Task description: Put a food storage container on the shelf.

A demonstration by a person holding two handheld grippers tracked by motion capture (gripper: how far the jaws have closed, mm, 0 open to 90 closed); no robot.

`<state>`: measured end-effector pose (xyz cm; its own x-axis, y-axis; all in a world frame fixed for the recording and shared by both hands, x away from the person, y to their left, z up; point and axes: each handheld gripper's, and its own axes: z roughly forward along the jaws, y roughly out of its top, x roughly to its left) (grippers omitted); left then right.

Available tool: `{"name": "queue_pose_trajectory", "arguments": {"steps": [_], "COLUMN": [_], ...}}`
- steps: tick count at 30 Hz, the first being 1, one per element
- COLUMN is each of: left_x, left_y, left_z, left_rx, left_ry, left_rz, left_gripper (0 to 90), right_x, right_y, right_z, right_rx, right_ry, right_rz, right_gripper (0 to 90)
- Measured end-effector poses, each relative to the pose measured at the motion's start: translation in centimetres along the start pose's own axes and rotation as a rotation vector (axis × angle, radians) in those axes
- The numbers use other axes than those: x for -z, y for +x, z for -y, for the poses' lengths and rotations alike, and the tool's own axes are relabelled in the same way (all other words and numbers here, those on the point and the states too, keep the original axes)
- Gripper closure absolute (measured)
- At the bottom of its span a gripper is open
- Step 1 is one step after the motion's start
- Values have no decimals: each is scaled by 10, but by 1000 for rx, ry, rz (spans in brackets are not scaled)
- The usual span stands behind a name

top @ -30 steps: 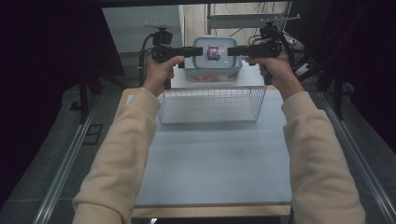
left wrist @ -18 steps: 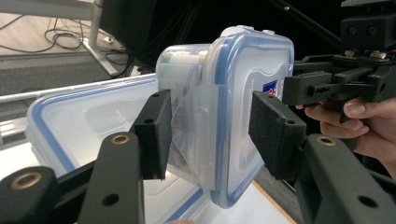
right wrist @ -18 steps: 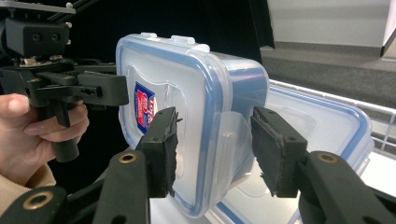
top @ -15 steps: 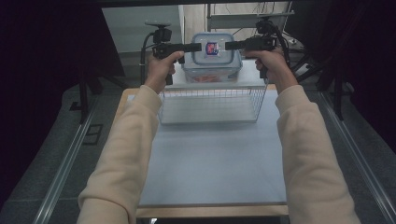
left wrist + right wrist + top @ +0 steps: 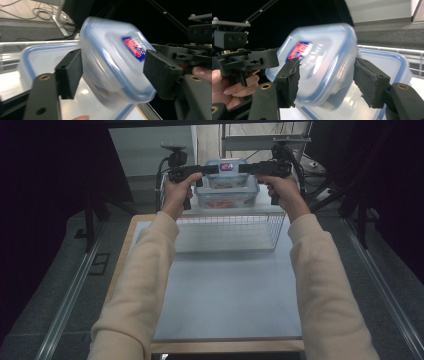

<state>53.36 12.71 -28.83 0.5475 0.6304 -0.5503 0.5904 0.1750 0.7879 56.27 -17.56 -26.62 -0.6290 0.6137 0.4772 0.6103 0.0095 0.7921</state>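
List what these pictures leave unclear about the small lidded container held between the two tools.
- Small container: left gripper view, motion blur smears its label; the print is unreadable.
- Its contents: high view, too small; only something reddish shows.
- Larger container beneath: right gripper view, the small one covers most of it.
- Wire basket: high view, forearms hide its ends.

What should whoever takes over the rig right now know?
Left tongs: jaws on either side of the small lidded container, at its left end; contact looks likely.
Right tongs: the same at its right end.
The small container is tilted and raised over the larger lidded container, which sits past the wire basket.
Done: small container picked up between both tongs.
Left: carry it to where it goes, probably the basket, and set it down level. Squeeze evenly; it could slip.
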Motion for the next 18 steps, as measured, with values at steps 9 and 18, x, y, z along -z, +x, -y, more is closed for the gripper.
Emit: {"name": "queue_pose_trajectory", "arguments": {"steps": [9, 18], "left_x": [19, 46], "left_y": [-7, -24], "left_z": [4, 29], "left_rx": [-57, -145], "left_ry": [-39, -4], "left_rz": [-29, -1], "left_gripper": [266, 716], "right_x": [13, 37], "right_y": [4, 8], "right_z": [4, 18], "right_rx": [10, 26], "right_ry": [-31, -52], "right_rz": [-14, -5], "right_gripper": [346, 342]}}
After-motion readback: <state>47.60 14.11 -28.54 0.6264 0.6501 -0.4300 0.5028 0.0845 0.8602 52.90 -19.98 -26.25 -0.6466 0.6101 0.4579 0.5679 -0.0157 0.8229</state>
